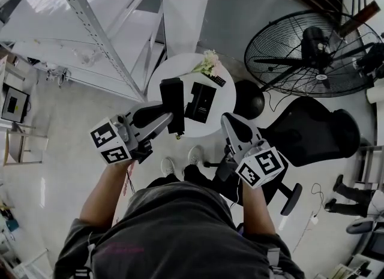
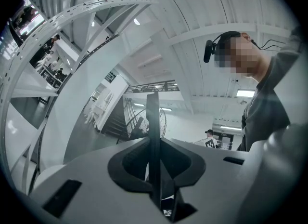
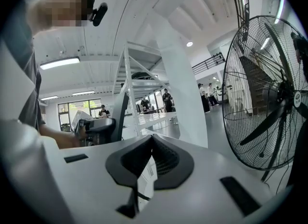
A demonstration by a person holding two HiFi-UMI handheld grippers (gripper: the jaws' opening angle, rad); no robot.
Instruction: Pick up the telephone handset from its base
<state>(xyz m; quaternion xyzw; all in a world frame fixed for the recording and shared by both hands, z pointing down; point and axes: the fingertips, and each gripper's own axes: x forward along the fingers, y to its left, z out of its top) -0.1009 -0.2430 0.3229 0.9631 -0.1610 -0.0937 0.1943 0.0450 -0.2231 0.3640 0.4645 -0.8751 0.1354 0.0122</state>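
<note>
A black telephone base (image 1: 201, 102) sits on a small round white table (image 1: 225, 101). The black handset (image 1: 172, 101) is off the base, just to its left, with my left gripper (image 1: 170, 120) shut on its lower part. In the left gripper view the handset (image 2: 152, 117) rises edge-on as a thin dark slab between the jaws of the left gripper (image 2: 154, 143). My right gripper (image 1: 230, 123) hovers at the table's near right edge, holding nothing. In its own view the right gripper (image 3: 152, 138) has its tips together, and the left gripper with the handset (image 3: 119, 114) shows at the left.
Pale flowers (image 1: 207, 63) and a small black keypad-like thing (image 1: 217, 80) lie at the table's far side. A large floor fan (image 1: 312, 53) stands at the right, a black office chair (image 1: 315, 131) below it. A white metal rack (image 1: 90, 20) and a white column (image 1: 186, 8) stand behind.
</note>
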